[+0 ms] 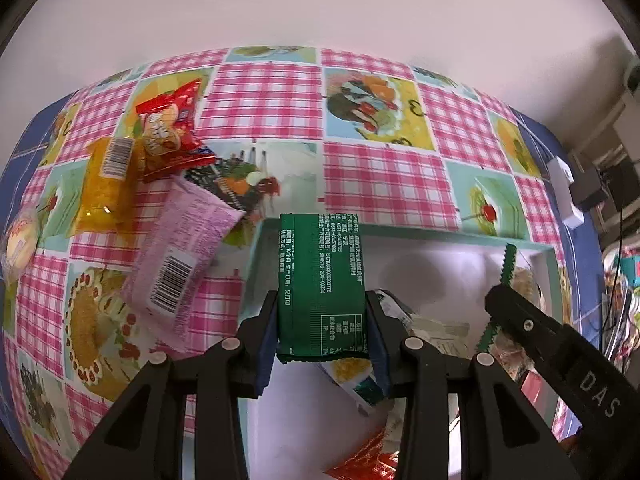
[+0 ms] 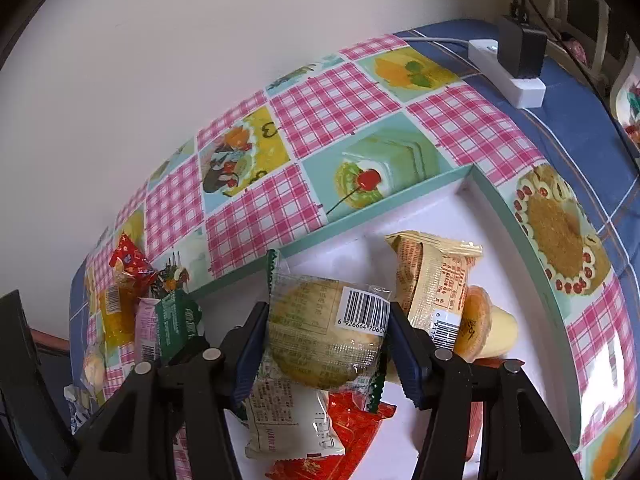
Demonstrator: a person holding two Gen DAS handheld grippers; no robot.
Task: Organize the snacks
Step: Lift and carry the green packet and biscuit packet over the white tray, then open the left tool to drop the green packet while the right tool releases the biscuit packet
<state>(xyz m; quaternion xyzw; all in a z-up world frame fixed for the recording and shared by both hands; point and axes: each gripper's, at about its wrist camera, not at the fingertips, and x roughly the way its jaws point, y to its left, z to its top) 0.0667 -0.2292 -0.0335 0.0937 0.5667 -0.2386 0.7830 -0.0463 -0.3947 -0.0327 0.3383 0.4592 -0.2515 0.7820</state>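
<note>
My left gripper (image 1: 322,320) is shut on a green snack packet (image 1: 320,280) and holds it over the left edge of a shallow white box with a mint rim (image 1: 256,256). My right gripper (image 2: 326,340) is shut on a clear-wrapped round cake with a barcode (image 2: 324,332) and holds it above the box (image 2: 516,232). In the box lie a yellow packet (image 2: 428,276), an orange jelly cup (image 2: 480,324), a white packet (image 2: 288,420) and a red packet (image 2: 352,440). The green packet also shows in the right wrist view (image 2: 176,320).
On the checked tablecloth left of the box lie a pink packet (image 1: 180,256), an orange jelly packet (image 1: 106,188), a red packet (image 1: 172,128) and a clear-wrapped bun (image 1: 20,240). A white power strip with a black adapter (image 2: 512,68) sits at the far right edge.
</note>
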